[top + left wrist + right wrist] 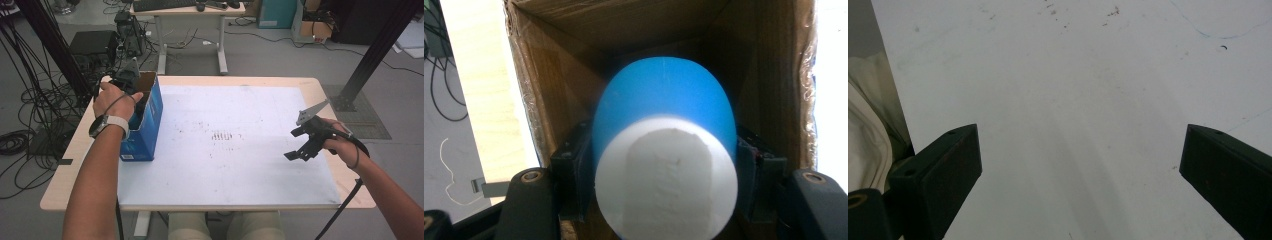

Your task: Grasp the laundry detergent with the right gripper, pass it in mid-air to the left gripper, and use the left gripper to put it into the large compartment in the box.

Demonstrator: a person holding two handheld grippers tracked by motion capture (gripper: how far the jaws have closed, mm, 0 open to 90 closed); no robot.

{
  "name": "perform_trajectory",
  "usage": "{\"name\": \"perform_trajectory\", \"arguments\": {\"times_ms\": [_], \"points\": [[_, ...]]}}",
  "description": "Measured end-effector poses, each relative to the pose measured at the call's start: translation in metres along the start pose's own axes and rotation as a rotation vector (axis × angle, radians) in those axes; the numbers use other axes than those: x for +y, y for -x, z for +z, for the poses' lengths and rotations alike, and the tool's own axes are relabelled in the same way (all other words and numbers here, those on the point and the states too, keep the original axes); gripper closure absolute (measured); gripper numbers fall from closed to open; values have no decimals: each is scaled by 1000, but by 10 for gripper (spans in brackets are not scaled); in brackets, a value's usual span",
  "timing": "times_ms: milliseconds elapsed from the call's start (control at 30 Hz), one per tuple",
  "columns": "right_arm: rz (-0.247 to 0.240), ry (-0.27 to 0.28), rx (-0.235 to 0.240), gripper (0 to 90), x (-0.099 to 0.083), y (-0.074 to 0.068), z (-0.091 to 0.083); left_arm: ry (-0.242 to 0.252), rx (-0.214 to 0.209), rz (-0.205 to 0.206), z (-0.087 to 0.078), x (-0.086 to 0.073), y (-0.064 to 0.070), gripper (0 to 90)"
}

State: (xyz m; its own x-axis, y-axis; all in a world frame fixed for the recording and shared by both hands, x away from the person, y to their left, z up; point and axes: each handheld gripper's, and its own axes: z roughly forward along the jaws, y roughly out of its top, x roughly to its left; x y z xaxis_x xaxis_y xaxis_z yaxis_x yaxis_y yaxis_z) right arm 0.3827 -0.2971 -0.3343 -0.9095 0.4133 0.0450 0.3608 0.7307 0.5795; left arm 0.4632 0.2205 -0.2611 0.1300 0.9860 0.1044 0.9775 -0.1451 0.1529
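A blue cup (664, 100) with a white base is lying clamped between the left gripper's (664, 165) fingers (571, 175), its round white base facing the camera and its blue wall running away into the box. An oblong raised patch is showing on the base. The cup is sitting inside an open cardboard box (145, 120), blue outside and brown inside, which is standing upright at the left edge of the table (280, 82).
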Motion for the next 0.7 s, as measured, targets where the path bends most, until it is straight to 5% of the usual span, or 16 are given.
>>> {"name": "perform_trajectory", "arguments": {"times_ms": [700], "points": [[6,-3,5,30,0,-1,2,8,-7,6,0,-1,-1,372]]}}
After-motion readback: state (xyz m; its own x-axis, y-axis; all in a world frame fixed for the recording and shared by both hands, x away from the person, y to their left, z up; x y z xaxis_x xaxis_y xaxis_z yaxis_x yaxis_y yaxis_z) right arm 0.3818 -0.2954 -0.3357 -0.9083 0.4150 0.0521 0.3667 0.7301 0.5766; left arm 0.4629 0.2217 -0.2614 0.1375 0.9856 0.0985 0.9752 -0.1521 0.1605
